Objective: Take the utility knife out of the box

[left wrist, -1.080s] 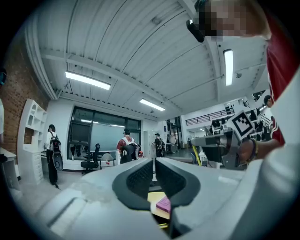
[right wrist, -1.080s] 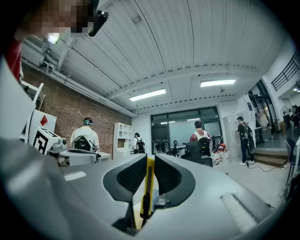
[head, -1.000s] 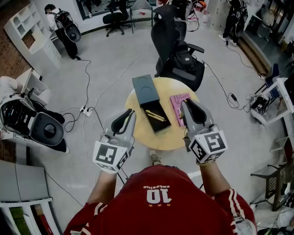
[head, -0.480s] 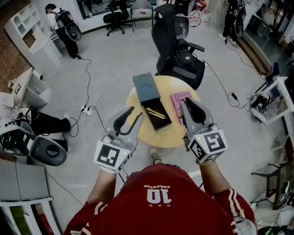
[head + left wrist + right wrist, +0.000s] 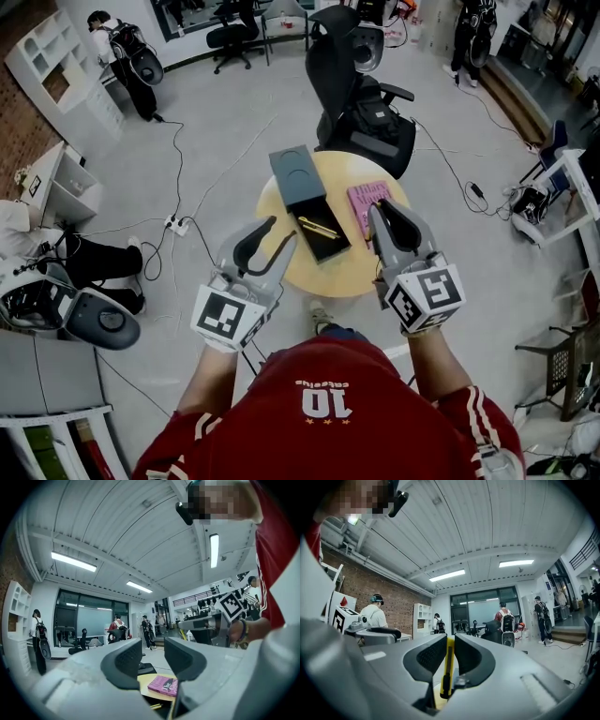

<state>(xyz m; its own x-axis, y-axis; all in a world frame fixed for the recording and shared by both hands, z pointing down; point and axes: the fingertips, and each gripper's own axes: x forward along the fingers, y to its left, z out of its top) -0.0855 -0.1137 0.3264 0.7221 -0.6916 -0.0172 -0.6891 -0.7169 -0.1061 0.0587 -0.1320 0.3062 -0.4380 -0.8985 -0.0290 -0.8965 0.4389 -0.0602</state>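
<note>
On a round yellow table [image 5: 281, 267] lies a dark box [image 5: 330, 246], open, with its lid [image 5: 296, 173] behind it. Inside the box rests a slim gold object [image 5: 319, 228]. My right gripper [image 5: 380, 214] hovers at the table's right side. In the right gripper view it [image 5: 449, 656] is shut on a yellow utility knife [image 5: 448, 667] that stands on edge between the pads. My left gripper [image 5: 281, 230] hangs just left of the box. Its jaws have just been opening and now stand open with nothing between them [image 5: 152, 656].
A pink book [image 5: 364, 202] lies on the table beside the box, below my right gripper, and also shows between the left jaws [image 5: 164, 685]. A black office chair [image 5: 361, 103] stands behind the table. Cables cross the floor, and people stand at the room's edges.
The left gripper's jaws have spread from nearly shut to wide open, and it has edged slightly toward the box. The right gripper has kept still.
</note>
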